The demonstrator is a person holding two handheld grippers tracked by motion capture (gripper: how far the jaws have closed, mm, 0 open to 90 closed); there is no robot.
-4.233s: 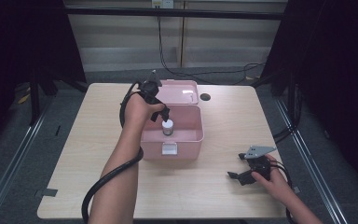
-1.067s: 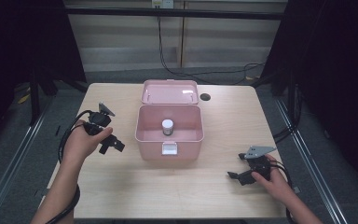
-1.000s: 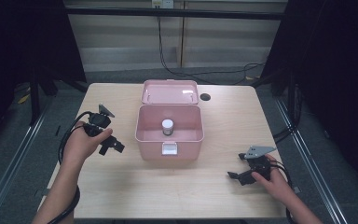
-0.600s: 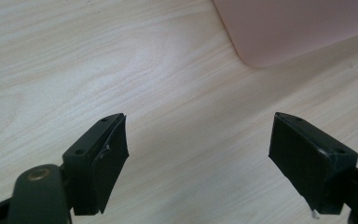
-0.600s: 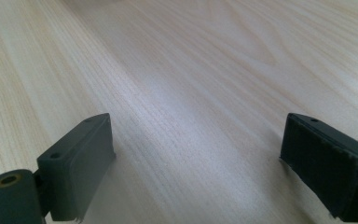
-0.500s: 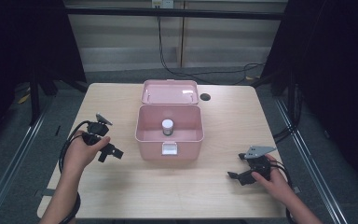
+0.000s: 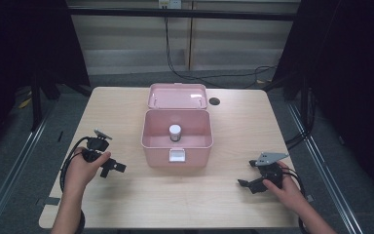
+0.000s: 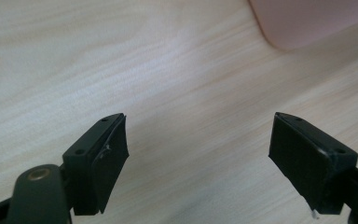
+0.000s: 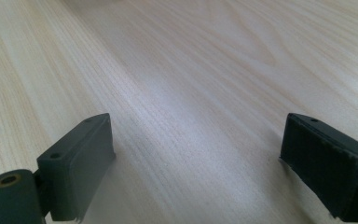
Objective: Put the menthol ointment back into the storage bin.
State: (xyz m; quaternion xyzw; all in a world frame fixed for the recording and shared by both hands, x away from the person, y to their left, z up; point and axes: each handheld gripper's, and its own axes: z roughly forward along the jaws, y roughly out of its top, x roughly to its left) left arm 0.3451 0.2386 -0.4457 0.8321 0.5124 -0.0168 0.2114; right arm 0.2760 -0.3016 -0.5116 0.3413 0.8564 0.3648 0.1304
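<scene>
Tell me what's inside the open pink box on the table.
Inside the pink box stands one small jar with a white cap, near the middle of the floor. The front wall hides the floor strip just behind it.

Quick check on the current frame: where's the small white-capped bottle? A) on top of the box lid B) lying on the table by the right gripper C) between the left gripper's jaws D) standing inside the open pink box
D: in the high view the bottle stands upright on the floor of the open pink box, while the left gripper and right gripper rest apart from the box with nothing between their jaws.
</scene>
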